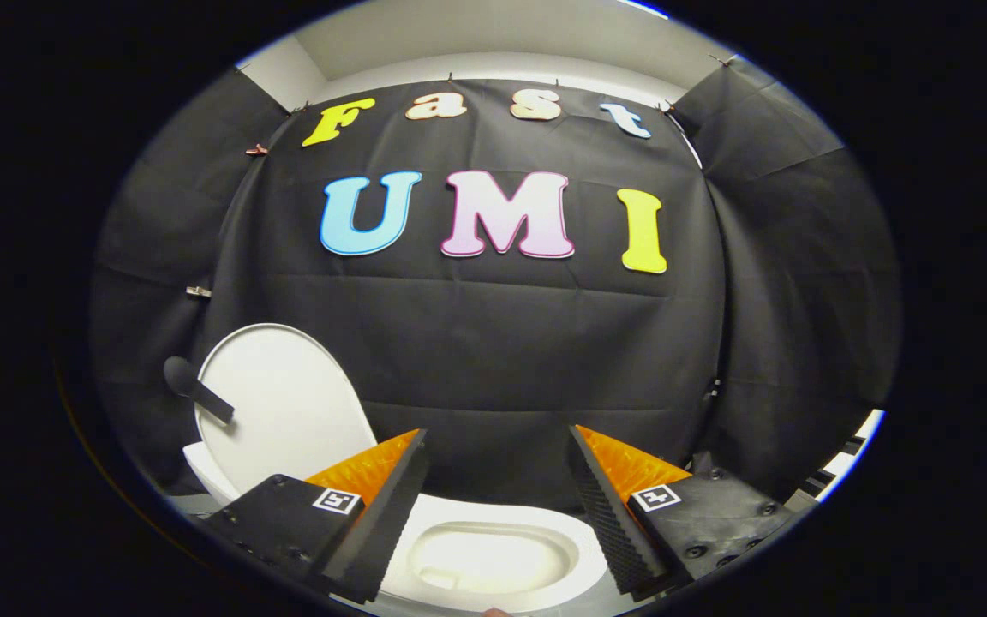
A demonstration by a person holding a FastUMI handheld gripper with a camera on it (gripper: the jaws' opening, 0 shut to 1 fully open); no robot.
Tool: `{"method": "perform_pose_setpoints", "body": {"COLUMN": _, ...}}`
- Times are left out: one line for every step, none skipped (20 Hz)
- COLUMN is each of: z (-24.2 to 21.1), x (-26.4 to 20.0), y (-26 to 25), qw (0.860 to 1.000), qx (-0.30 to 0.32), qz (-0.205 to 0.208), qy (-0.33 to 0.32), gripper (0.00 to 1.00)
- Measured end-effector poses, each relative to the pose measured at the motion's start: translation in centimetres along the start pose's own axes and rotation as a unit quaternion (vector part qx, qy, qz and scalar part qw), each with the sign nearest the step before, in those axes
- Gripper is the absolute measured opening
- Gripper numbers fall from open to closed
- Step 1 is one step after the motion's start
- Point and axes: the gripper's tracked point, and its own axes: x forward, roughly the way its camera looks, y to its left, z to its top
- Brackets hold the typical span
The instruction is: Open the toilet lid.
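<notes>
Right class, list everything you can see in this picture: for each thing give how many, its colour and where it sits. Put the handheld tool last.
Oval plastic toilet lid: one, white, raised upright behind the bowl, beyond the near finger.
Dark lever-like handle: one, black, against the outer edge of the raised lid.
Glossy ceramic toilet bowl: one, white, uncovered, below and between the fingers.
Black cloth booth wall: one, black, hanging behind the toilet.
Small clips: at least two, metallic, pinned on the cloth above the lid.
Claw: one, fingers spread apart, holding nothing, above the bowl.
</notes>
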Motion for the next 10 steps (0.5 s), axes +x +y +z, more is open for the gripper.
{"method": "perform_pose_setpoints", "body": {"z": -0.4, "x": 0.1, "y": -0.8, "qw": 1.0, "qx": 0.005, "qz": -0.004, "qy": 0.003, "gripper": 0.99}}
{"method": "perform_pose_setpoints", "body": {"z": -0.7, "x": 0.1, "y": -1.6, "qw": 1.0, "qx": 0.008, "qz": -0.007, "qy": 0.004, "gripper": 0.99}}
{"method": "perform_pose_setpoints", "body": {"z": -0.9, "x": 0.0, "y": -2.3, "qw": 1.0, "qx": 0.011, "qz": -0.011, "qy": 0.003, "gripper": 0.99}}
{"method": "perform_pose_setpoints", "body": {"z": -1.1, "x": 0.1, "y": -3.0, "qw": 1.0, "qx": 0.012, "qz": -0.015, "qy": 0.004, "gripper": 0.99}}
{"method": "perform_pose_setpoints", "body": {"z": -1.2, "x": 0.2, "y": -3.4, "qw": 1.0, "qx": 0.014, "qz": -0.015, "qy": 0.005, "gripper": 0.99}}
{"method": "perform_pose_setpoints", "body": {"z": -1.3, "x": 0.1, "y": -3.6, "qw": 1.0, "qx": 0.017, "qz": -0.016, "qy": 0.007, "gripper": 0.99}}
{"method": "perform_pose_setpoints", "body": {"z": -1.4, "x": 0.2, "y": -4.0, "qw": 1.0, "qx": 0.017, "qz": -0.018, "qy": 0.007, "gripper": 0.99}}
{"method": "perform_pose_setpoints", "body": {"z": -1.4, "x": 0.2, "y": -4.2, "qw": 1.0, "qx": 0.017, "qz": -0.019, "qy": 0.007, "gripper": 0.99}}
{"method": "perform_pose_setpoints", "body": {"z": -1.4, "x": 0.2, "y": -4.4, "qw": 1.0, "qx": 0.017, "qz": -0.02, "qy": 0.005, "gripper": 0.99}}
{"method": "perform_pose_setpoints", "body": {"z": -1.4, "x": 0.2, "y": -4.5, "qw": 1.0, "qx": 0.017, "qz": -0.02, "qy": 0.005, "gripper": 0.99}}
